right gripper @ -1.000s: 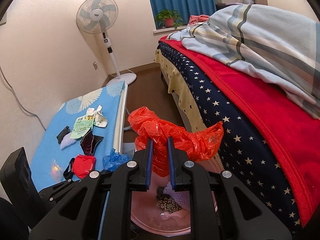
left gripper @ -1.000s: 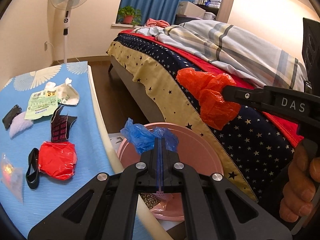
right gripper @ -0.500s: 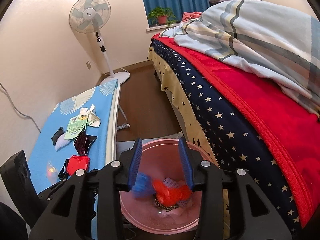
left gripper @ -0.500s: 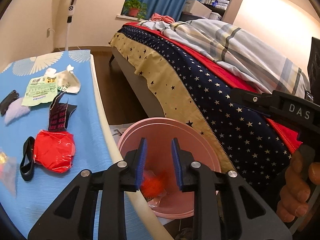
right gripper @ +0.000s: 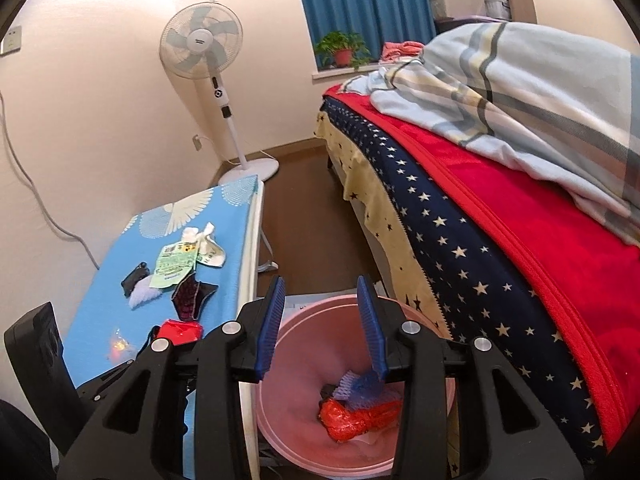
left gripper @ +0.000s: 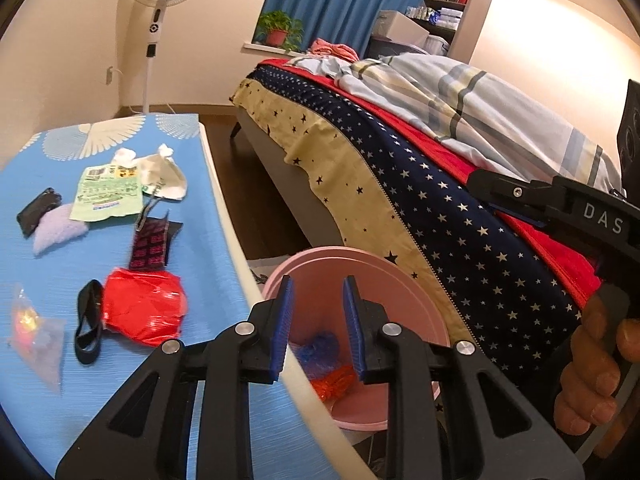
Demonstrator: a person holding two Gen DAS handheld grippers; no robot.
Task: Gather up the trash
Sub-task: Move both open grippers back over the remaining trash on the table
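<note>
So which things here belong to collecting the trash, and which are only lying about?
Job: pink bin, orange bag and blue bag inside it, red wrapper, green packet, black band.
Lying about: fan, bed, potted plant.

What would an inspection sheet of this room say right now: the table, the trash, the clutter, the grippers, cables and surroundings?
Surface: blue table, white edge, beside the bed.
Job's things: pink bin on the floor between table and bed, holding an orange bag and a blue bag.
Clutter: on the table, a red wrapper, black band, dark patterned wrapper, green packet, white paper, purple fluff, black item, clear packet.
Grippers: left gripper and right gripper both open, empty, over the bin.
Cables: wall cable; fan cord.
Surroundings: fan, plant, blue curtain, shelves.
</note>
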